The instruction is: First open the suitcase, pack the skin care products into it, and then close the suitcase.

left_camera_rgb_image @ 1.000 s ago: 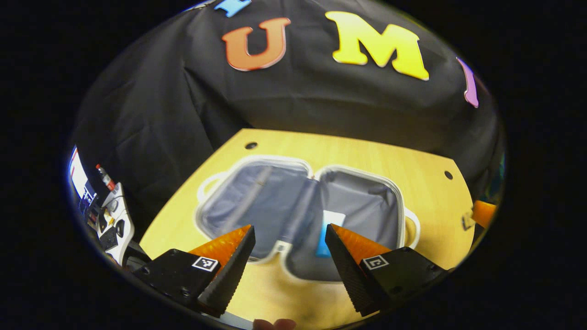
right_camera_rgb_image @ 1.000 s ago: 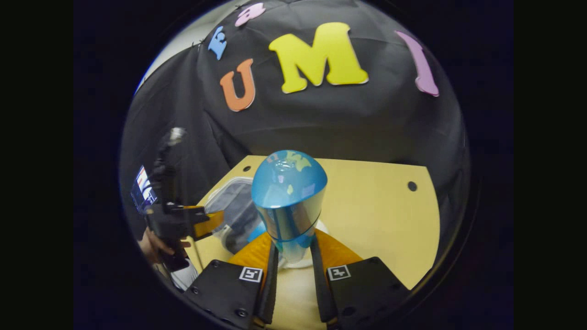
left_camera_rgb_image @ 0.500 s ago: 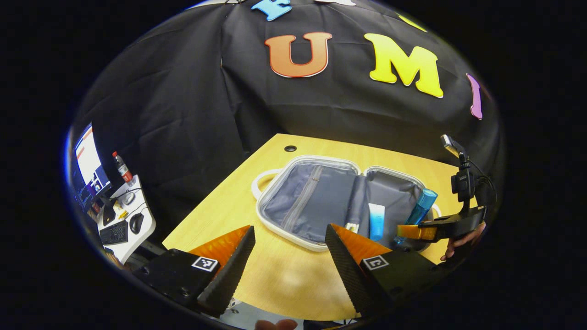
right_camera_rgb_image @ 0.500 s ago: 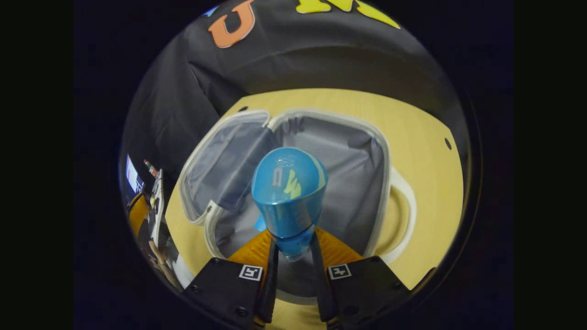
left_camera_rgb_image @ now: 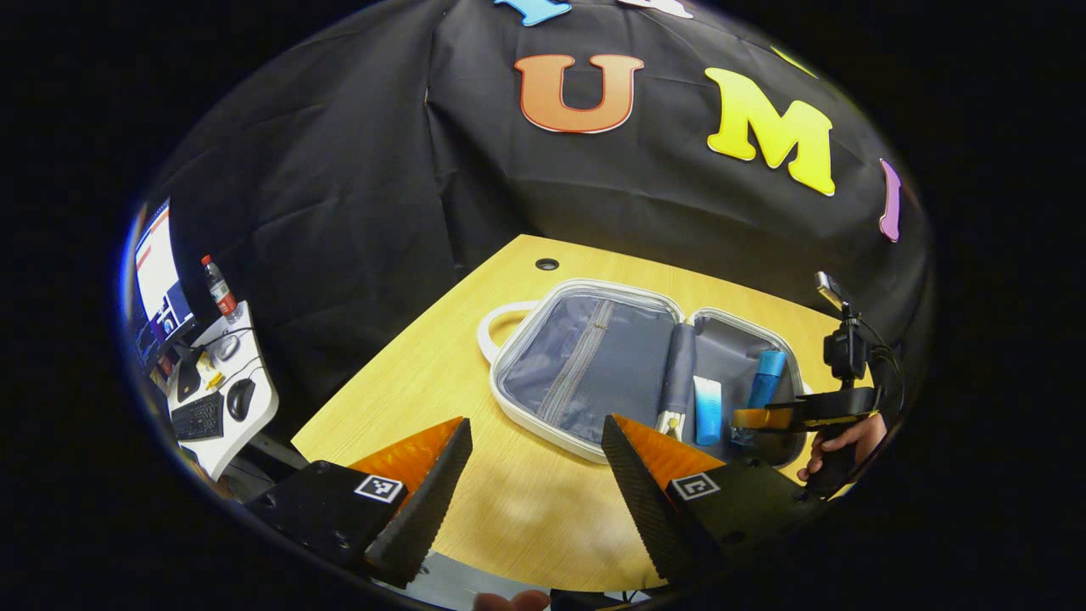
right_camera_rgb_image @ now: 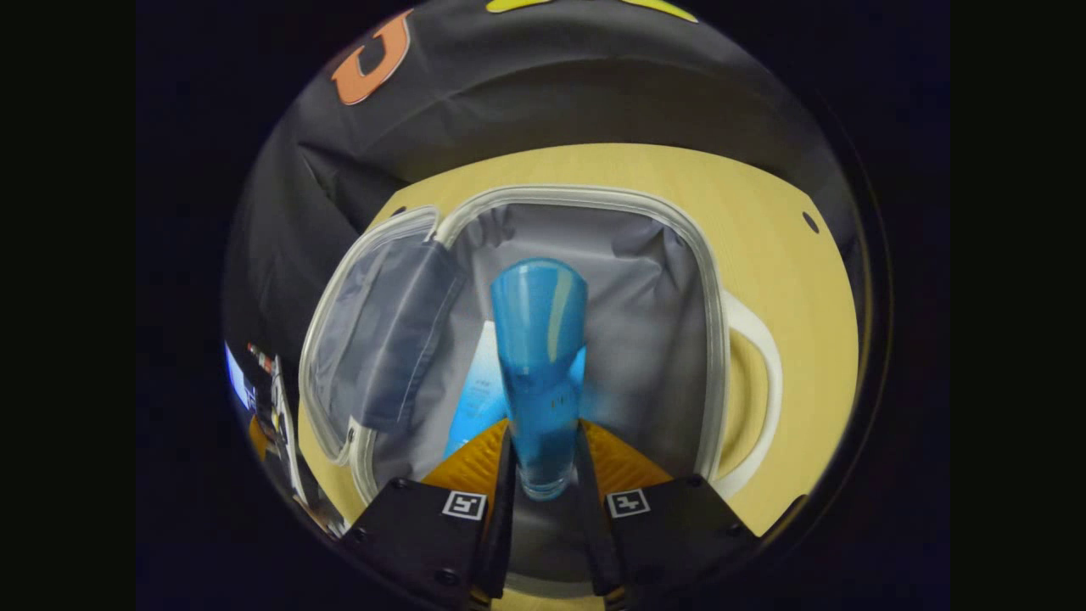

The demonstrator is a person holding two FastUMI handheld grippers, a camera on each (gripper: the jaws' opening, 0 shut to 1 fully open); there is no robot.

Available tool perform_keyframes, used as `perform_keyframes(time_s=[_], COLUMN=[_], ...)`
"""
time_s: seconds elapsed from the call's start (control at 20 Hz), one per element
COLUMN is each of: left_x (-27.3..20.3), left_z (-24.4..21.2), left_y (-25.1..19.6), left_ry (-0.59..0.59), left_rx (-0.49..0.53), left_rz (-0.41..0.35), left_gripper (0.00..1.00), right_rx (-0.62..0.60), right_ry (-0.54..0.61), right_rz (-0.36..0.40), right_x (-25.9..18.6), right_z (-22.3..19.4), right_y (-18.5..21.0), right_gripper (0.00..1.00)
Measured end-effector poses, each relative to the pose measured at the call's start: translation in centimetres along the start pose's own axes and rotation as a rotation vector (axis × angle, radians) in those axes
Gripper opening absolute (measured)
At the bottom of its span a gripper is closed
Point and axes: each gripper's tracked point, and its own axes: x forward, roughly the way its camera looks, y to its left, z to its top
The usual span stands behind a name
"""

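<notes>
Surface: wooden table [left_camera_rgb_image: 441, 373], black cloth wall behind | Side: desk [left_camera_rgb_image: 222, 407] with keyboard, mouse | suitcase [left_camera_rgb_image: 594, 365] open flat; tube [left_camera_rgb_image: 708, 410] inside | right gripper [right_camera_rgb_image: 543, 475] clamps blue bottle [right_camera_rgb_image: 540, 356] over suitcase | left gripper [left_camera_rgb_image: 534, 475] spread, empty.

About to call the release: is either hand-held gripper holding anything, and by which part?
The right hand-held gripper grips the blue bottle near its bottom end, over the open suitcase. The left hand-held gripper is open and holds nothing.
</notes>
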Motion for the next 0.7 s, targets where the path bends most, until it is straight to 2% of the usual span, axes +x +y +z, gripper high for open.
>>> perform_keyframes(time_s=[0.2, 0.4, 0.7], left_x=[0.0, 0.3, 0.6], left_z=[0.5, 0.5, 1.8], left_y=[0.1, -0.1, 0.3], left_ry=[-0.014, -0.012, -0.055], left_rx=[0.017, -0.021, -0.003], left_rz=[-0.009, -0.035, -0.067], left_gripper=[0.98, 0.98, 0.98], right_rx=[-0.013, -0.059, -0.084], right_ry=[0.014, 0.016, 0.021], right_rz=[-0.023, -0.061, -0.072], right_x=[0.4, 0.5, -0.6], right_z=[-0.2, -0.2, -1.1], right_y=[-0.1, 0.0, -0.1], right_gripper=[0.35, 0.35, 0.41])
